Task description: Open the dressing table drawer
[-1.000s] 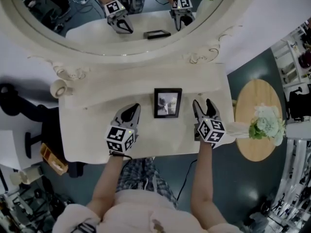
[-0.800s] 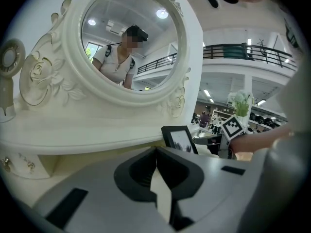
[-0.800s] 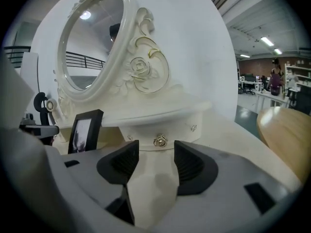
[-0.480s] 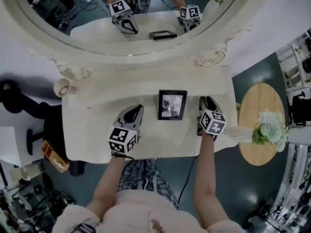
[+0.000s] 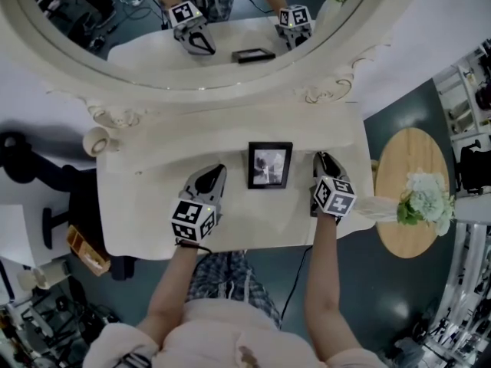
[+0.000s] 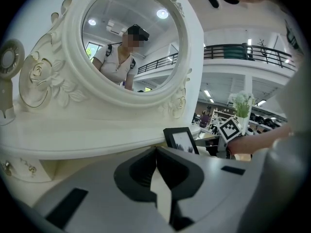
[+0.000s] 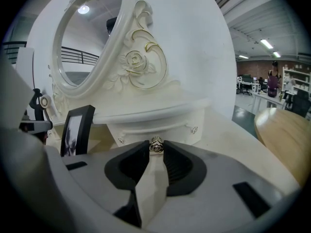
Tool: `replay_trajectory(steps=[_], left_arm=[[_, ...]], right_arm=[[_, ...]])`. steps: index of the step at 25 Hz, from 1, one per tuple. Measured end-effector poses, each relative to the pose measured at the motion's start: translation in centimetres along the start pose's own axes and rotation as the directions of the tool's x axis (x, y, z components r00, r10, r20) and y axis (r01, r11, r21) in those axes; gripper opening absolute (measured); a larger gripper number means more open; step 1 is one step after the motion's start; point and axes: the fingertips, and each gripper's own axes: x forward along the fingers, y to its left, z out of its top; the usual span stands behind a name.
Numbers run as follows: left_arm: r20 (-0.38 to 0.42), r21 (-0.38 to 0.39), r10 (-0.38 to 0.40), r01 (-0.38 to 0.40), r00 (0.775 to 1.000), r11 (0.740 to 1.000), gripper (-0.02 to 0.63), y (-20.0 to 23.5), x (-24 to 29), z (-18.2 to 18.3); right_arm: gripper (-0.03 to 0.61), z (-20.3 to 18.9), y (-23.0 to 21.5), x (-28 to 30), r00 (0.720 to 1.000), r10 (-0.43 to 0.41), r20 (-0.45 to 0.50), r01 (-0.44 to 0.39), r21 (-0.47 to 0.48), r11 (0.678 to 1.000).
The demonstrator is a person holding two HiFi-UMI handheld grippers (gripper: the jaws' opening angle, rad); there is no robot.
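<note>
Bare strip of tabletop (image 5: 146, 205) along the front edge, free for either hand. Photo frame (image 5: 268, 165) upright mid-table between left gripper (image 5: 216, 169) and right gripper (image 5: 321, 158), blocks sideways crossing there. At the back, shelf (image 7: 150, 111) overhangs, mirror frame (image 5: 192, 87) above it, no passage rearward. Right gripper jaws closing with drawer knob (image 7: 156, 144) between them, drawer front (image 7: 170, 130) directly ahead, free room only back toward the person. Past the table's right edge is open floor, then round side table (image 5: 406, 152) with flowers (image 5: 423, 194) near the right arm.

Pale top (image 5: 230, 334), plaid trousers (image 5: 219, 276) (short sleeves (image 5: 113, 340))
</note>
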Motion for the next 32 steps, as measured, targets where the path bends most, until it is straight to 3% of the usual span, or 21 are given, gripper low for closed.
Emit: replay_trajectory(steps=[14,32], left_arm=[[0.003,0.005,-0.045,0.045,0.999,0.999,0.028,-1.4,-0.1,0.1],[0.01,0.006,-0.046,0.046,0.999,0.999,0.028,-2.2,-1.3,-0.2]], right_arm=[[0.106,-2.3,0.2,-3.4,1.0,-0.023,-0.02,0.023,0.022,0.999],[0.109,-3.7,0.1,-5.2,1.0,-0.024,-0.014,0.025,0.037,0.999]])
